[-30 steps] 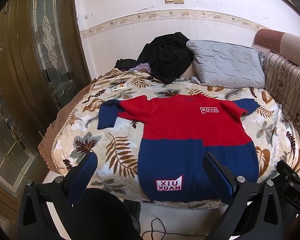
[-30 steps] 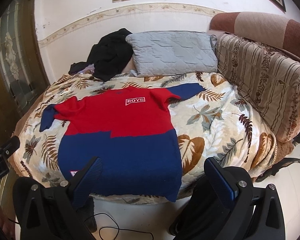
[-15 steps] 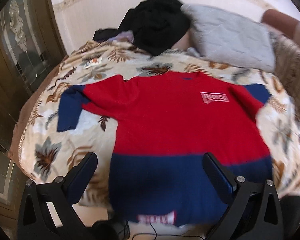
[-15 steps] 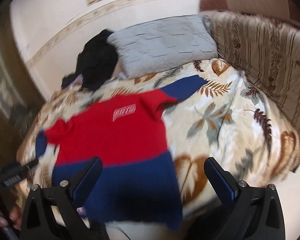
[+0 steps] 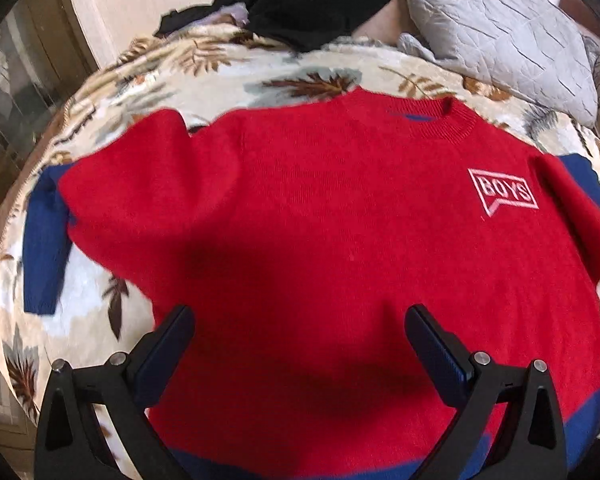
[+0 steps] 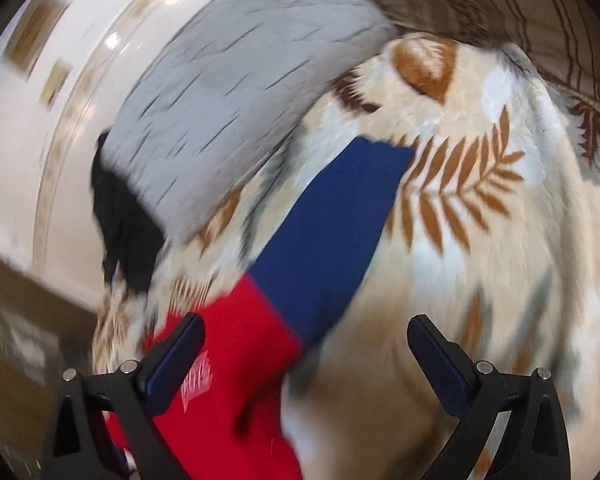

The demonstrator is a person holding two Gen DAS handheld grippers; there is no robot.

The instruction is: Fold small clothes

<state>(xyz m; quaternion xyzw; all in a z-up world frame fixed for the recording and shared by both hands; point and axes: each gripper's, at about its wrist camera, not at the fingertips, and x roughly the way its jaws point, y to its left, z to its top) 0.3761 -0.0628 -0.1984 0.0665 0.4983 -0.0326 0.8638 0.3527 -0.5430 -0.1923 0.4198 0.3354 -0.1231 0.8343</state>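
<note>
1. The left gripper (image 5: 300,322) hangs spread wide over the red chest of the sweater (image 5: 320,240), holding nothing; contact cannot be told.
2. The right gripper (image 6: 306,334) is equally wide and empty, aimed at the blue sleeve (image 6: 332,232); the view is blurred.
3. The sweater lies flat, front up, on the leaf-print blanket (image 5: 228,68), sleeves out to the sides.
4. By my reading, folding has not begun: next, pinch a sleeve end and carry it across the chest.
5. A grey pillow (image 5: 500,20) lies beyond.
</note>
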